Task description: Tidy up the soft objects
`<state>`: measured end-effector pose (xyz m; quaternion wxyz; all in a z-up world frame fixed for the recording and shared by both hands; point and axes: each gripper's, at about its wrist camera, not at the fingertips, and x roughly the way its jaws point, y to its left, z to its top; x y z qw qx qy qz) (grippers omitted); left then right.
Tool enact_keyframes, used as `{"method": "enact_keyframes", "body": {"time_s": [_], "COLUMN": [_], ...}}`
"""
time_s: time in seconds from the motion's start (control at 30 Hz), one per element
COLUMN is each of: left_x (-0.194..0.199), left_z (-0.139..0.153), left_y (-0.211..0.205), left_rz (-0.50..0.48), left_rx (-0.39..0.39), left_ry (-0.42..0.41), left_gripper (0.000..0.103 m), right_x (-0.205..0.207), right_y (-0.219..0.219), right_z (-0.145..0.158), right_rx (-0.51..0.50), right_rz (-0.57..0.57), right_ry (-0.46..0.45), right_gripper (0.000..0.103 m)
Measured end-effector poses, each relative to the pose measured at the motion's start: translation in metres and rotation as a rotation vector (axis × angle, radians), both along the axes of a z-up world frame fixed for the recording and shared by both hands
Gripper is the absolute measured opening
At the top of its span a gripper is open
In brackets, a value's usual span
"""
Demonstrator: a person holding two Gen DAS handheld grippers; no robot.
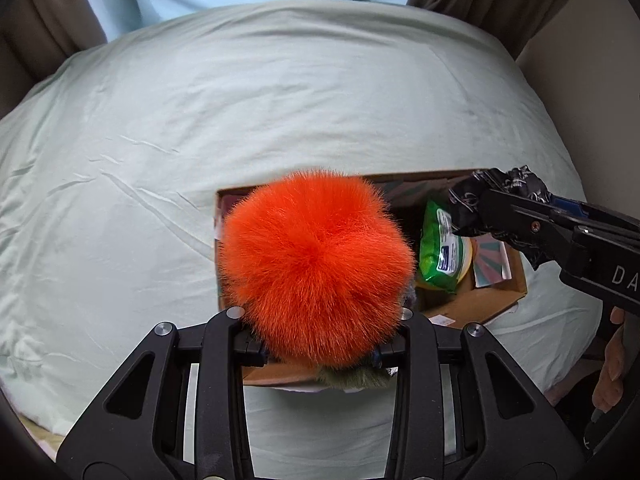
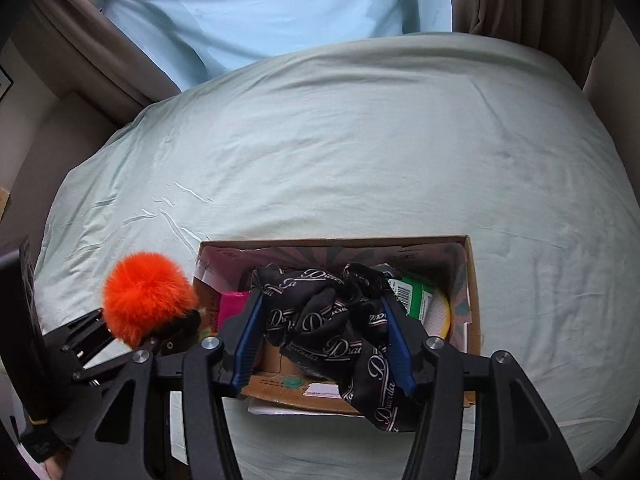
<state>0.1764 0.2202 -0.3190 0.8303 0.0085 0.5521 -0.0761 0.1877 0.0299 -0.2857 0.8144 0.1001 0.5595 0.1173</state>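
Left gripper (image 1: 316,350) clamped on orange pompom (image 1: 316,258), held above cardboard box (image 1: 502,300) at its left end; right gripper (image 2: 324,344) closed on black printed scarf (image 2: 332,320), over the box's middle, tail trailing across near wall; green packet (image 2: 412,292) filling right end; pale green bedsheet (image 1: 200,128) wide open beyond far wall and leftward.

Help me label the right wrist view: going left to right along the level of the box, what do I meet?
Orange pom-pom → pink item → black printed cloth → green packet → right wall of the cardboard box, all on the bed sheet.
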Motion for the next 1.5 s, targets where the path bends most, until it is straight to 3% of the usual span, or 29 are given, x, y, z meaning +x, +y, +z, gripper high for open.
{"method": "enact_keyframes", "body": {"time_s": [0.2,0.37,0.43,0.47,0.5,0.53,0.57,0.77,1.03,1.23,1.5], "left_x": [0.005,0.007,0.008,0.009,0.011,0.01,0.009,-0.005,-0.02,-0.028,-0.051], "left_z": [-0.052,-0.074,-0.076,-0.078,-0.078,-0.078,-0.078,-0.074,-0.057,-0.014,0.081], "left_y": [-0.008,-0.014,-0.013,-0.012,-0.013,-0.013,-0.013,-0.006,0.001,-0.003,-0.016], "left_rz": [-0.006,-0.025,-0.025,-0.028,-0.03,-0.027,-0.02,0.008,0.04,0.05,0.083], "left_rx": [-0.021,-0.012,-0.024,-0.036,-0.044,-0.038,-0.024,-0.039,-0.057,-0.051,-0.036], "left_ry": [0.108,0.158,0.179,0.195,0.208,0.214,0.216,0.225,0.216,0.154,0.003], "left_gripper": [0.03,0.034,0.058,0.084,0.101,0.102,0.102,0.102,0.102,0.102,0.102], "right_x": [0.022,0.033,0.036,0.037,0.038,0.038,0.037,0.024,0.011,-0.005,-0.038], "right_y": [0.004,0.002,0.003,0.003,0.002,0.001,0.001,-0.006,-0.011,-0.021,-0.051], "right_z": [-0.033,-0.047,-0.05,-0.051,-0.052,-0.051,-0.049,-0.047,-0.028,0.012,0.094], "right_rx": [0.033,0.105,0.138,0.145,0.153,0.153,0.144,0.084,0.105,0.112,0.083], "right_rz": [-0.008,-0.035,-0.034,-0.038,-0.044,-0.049,-0.049,-0.033,-0.02,0.001,0.024], "right_ry": [0.08,0.14,0.162,0.177,0.183,0.181,0.178,0.182,0.155,0.091,-0.041], "right_gripper": [0.051,0.055,0.068,0.072,0.081,0.09,0.092,0.092,0.092,0.092,0.092]}}
